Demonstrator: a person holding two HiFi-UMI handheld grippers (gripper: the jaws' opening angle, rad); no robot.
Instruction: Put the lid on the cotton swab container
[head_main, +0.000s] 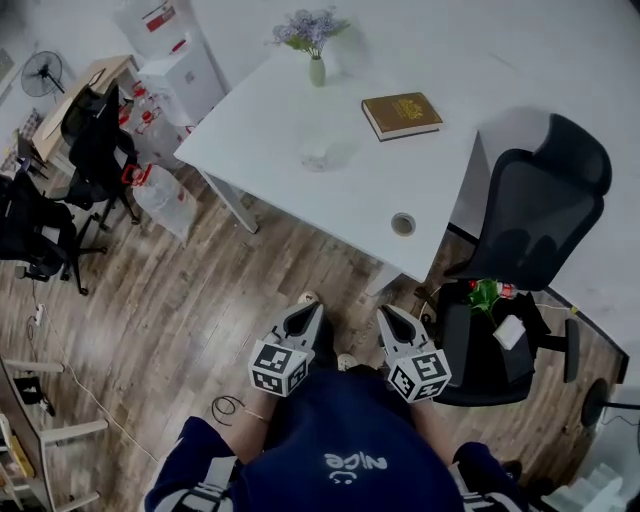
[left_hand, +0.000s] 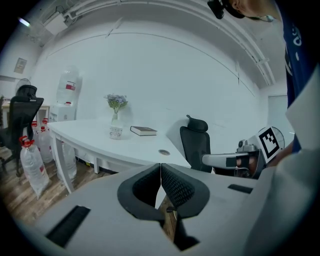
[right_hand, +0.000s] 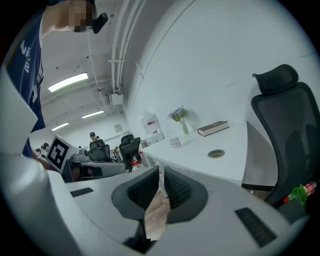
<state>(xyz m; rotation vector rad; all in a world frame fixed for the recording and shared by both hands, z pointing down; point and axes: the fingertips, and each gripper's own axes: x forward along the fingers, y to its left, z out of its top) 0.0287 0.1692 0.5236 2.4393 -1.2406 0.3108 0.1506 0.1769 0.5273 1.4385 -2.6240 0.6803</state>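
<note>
We hold both claws low and side by side above the wooden floor (head_main: 170, 300), short of the white table (head_main: 260, 130). The left claw (head_main: 308, 312) has its jaws pressed together: in its own view the ribbed pads (left_hand: 175, 185) meet at the tips, with nothing between them. The right claw (head_main: 386, 316), just to the right of the left one, is drawn together as well, only a sliver showing between its pads (right_hand: 177, 190), and nothing is pinched there. The cotton swab container (head_main: 315, 154) stands on the table well ahead of both claws, slightly left of the line between them and apart from either one. It looks small and pale from here, and we cannot tell whether its lid is on. Beyond the container, farther from the claws, stands a vase of flowers (head_main: 316, 68). A brown book (head_main: 401, 114) lies ahead and to the right of the right claw. A round cable hole (head_main: 403, 224) sits in the table edge nearest the right claw. A black office chair (head_main: 545, 200) stands off to the right of the right claw, and a large water bottle (head_main: 165, 200) stands on the floor to the left of the left claw.
</note>
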